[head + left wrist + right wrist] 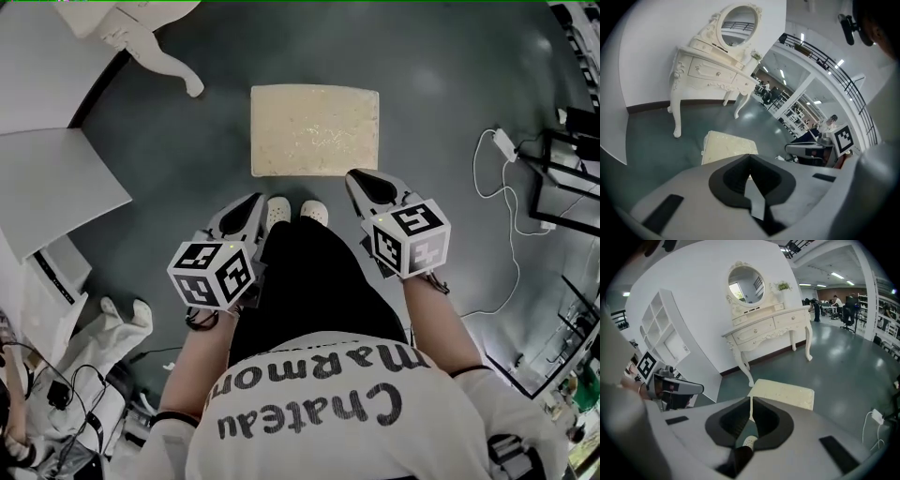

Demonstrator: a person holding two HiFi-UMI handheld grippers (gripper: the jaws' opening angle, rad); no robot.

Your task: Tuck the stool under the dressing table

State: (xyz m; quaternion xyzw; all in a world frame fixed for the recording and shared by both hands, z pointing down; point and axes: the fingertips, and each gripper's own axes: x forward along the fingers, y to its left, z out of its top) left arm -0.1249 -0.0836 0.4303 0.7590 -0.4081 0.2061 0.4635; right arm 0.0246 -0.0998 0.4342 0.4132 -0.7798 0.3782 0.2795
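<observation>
Noted the dressing table (pixel 141 28) well left of the stool (pixel 315 129) and past its far corner, with bare floor (pixel 187 150) between for a slide. Held the left gripper (pixel 247 212) clenched and empty just short of the stool's near edge, probably to push rather than grasp. Held the right gripper (pixel 372 186) likewise closed on nothing at the near right corner. Spotted a white plug and cable (pixel 503 142) right of the stool, off the likely path.

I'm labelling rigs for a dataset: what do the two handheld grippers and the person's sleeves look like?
Both the left gripper and right gripper have light grey shells with black pads tapering to a point. Each carries a white cube printed with black square markers. The sleeves are short, white, dark-edged.
</observation>
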